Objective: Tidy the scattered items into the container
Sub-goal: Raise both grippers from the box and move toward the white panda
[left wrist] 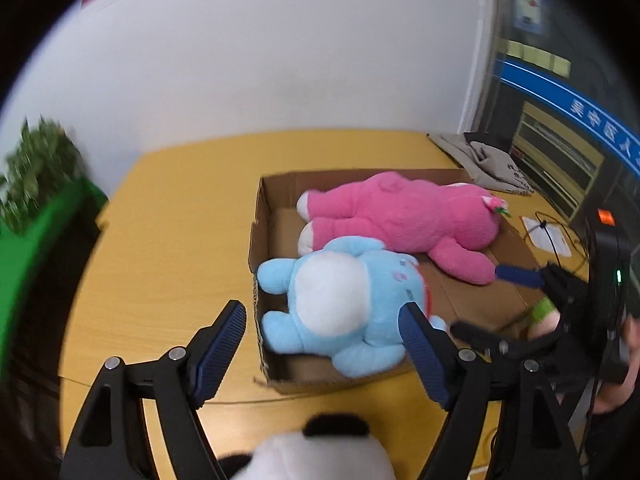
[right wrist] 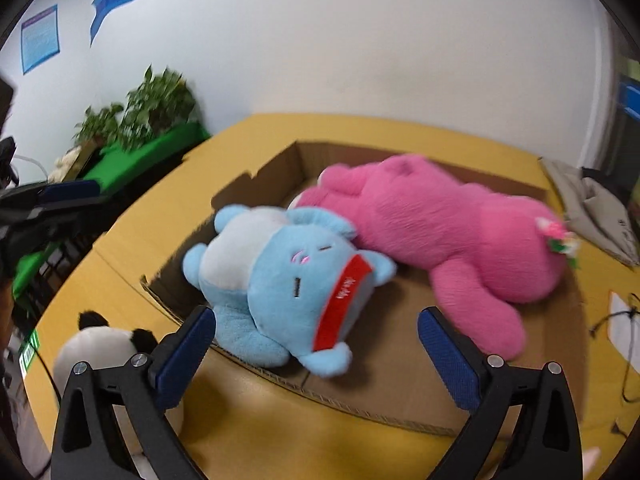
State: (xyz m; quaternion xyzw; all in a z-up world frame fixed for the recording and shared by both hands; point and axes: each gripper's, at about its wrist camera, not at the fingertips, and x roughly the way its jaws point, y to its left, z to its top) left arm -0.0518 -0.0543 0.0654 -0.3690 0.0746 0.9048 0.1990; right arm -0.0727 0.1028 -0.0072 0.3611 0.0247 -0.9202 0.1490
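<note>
A shallow cardboard box [left wrist: 276, 188] [right wrist: 288, 160] sits on the yellow table. A pink plush [left wrist: 404, 216] [right wrist: 452, 224] lies in it, and a light blue plush [left wrist: 340, 300] [right wrist: 280, 280] lies at its near left corner, partly over the rim. A panda plush [left wrist: 320, 456] [right wrist: 100, 344] lies on the table outside the box, below my left gripper. My left gripper [left wrist: 324, 320] is open and empty just in front of the blue plush. My right gripper [right wrist: 316, 328] is open and empty above the box's near edge; it also shows in the left wrist view [left wrist: 480, 300].
The yellow table [left wrist: 172, 216] [right wrist: 256, 432] ends at a white wall. Grey cloth [left wrist: 480, 160] [right wrist: 592, 208], a paper and a black cable [left wrist: 548, 232] [right wrist: 628, 320] lie right of the box. Green stand with plants [left wrist: 36, 208] [right wrist: 144, 140] stands left.
</note>
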